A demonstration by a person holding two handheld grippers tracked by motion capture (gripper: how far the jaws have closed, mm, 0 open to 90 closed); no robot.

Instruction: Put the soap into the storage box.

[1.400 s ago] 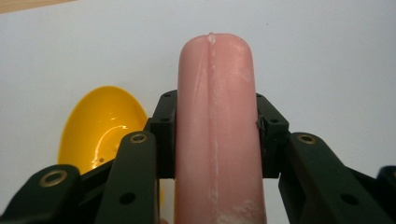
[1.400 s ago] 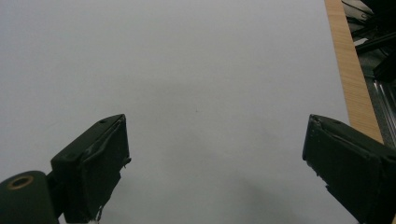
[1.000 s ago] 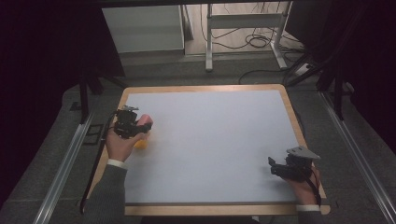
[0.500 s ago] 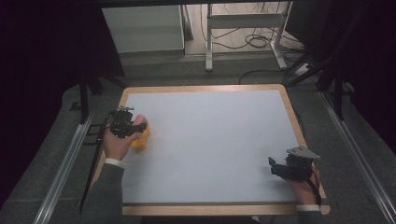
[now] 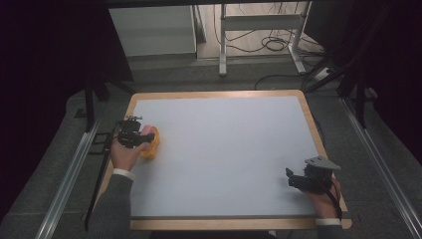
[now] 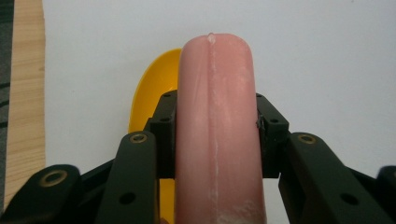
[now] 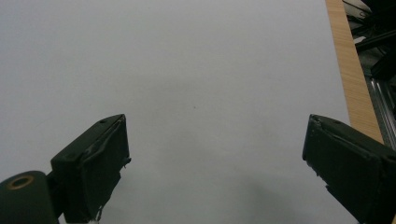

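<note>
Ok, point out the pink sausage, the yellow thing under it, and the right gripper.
pink sausage (image 6: 217,121), left gripper view, mid-length of its top.
yellow thing (image 6: 152,91), left gripper view, its curved left edge.
right gripper (image 7: 215,161), right gripper view, midway between fingertips.

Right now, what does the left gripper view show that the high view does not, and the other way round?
The left gripper view shows the grip itself: the left gripper has its jaws pressed on both sides of a pink sausage-shaped piece, whose rounded end and lengthwise seam are plain.

The high view shows the right gripper apart at the table's near right, the person's sleeves, and the floor with cables beyond the table.

Both show the white table surface with its wooden edge, and the yellow piece lying beside the pink one near the left edge.
</note>
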